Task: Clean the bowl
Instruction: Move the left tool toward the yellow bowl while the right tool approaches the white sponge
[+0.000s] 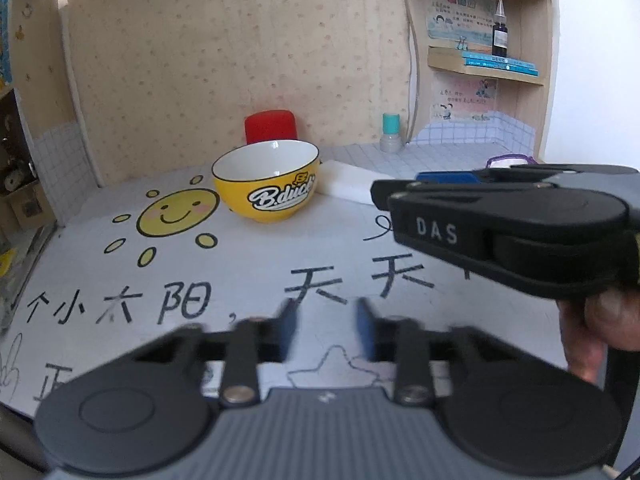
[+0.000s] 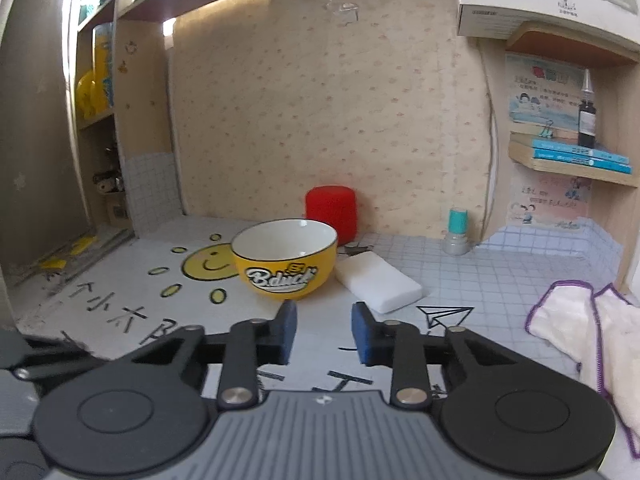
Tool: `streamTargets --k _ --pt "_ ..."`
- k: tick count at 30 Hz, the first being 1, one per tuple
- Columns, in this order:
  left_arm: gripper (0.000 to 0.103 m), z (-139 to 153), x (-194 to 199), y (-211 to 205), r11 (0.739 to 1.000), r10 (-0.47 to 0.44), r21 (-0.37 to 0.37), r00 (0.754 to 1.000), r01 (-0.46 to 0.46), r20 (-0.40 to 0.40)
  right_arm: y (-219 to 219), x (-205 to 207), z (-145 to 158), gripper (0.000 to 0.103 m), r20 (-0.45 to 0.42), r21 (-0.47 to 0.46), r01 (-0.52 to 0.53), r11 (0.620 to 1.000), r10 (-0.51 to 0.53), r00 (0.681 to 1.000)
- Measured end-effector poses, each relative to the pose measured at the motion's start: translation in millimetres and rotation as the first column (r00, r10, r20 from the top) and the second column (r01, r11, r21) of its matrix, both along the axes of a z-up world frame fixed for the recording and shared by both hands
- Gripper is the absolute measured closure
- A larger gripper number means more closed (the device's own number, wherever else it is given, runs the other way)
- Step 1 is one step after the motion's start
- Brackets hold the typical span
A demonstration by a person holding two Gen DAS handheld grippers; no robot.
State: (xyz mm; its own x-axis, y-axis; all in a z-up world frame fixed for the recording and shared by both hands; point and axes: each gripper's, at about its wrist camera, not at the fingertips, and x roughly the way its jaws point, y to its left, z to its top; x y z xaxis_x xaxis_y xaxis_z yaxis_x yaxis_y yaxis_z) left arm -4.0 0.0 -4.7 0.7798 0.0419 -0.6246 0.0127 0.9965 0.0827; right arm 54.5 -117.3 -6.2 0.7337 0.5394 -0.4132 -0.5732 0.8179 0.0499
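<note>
Hovering above bench (image 2: pixel 460 276), both grippers, left (image 1: pixel 326 330) and right (image 2: pixel 324 330), jaws apart, gripping nothing; yellow bowl (image 2: pixel 285 258) ahead of both, white sponge (image 2: pixel 378 280) touching its right.

Both hand-held grippers (image 1: pixel 326 330) (image 2: pixel 324 332) open, empty

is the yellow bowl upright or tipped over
Upright: the yellow bowl sits on its base with its rim facing up, and the white inside looks empty.
</note>
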Motion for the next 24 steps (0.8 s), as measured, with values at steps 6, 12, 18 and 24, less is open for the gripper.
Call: streamTargets --k 6,12,18,24 --pt "0.103 0.3 -1.6 2.2 1.0 0.001 -0.015 1.0 -0.001 0.011 -0.9 -0.7 0.0 0.101 -0.003 0.024 -0.024 0.999 0.024 1.0" --pt "0.103 -0.1 0.0 -0.1 1.0 -0.007 0.007 1.0 0.007 0.013 -0.9 -1.1 -0.3 0.102 0.001 0.029 -0.032 0.999 0.032 0.999" --pt "0.073 -1.0 2.8 -1.0 0.999 -0.001 0.036 1.0 0.001 0.008 3.6 -3.0 -2.7 0.039 0.019 0.001 -0.011 1.0 0.011 1.0" --pt "0.001 4.6 -1.4 -2.6 0.997 0.016 0.076 0.997 -0.021 0.075 1.2 -2.2 -2.0 0.007 0.022 0.048 -0.003 0.999 0.002 1.0"
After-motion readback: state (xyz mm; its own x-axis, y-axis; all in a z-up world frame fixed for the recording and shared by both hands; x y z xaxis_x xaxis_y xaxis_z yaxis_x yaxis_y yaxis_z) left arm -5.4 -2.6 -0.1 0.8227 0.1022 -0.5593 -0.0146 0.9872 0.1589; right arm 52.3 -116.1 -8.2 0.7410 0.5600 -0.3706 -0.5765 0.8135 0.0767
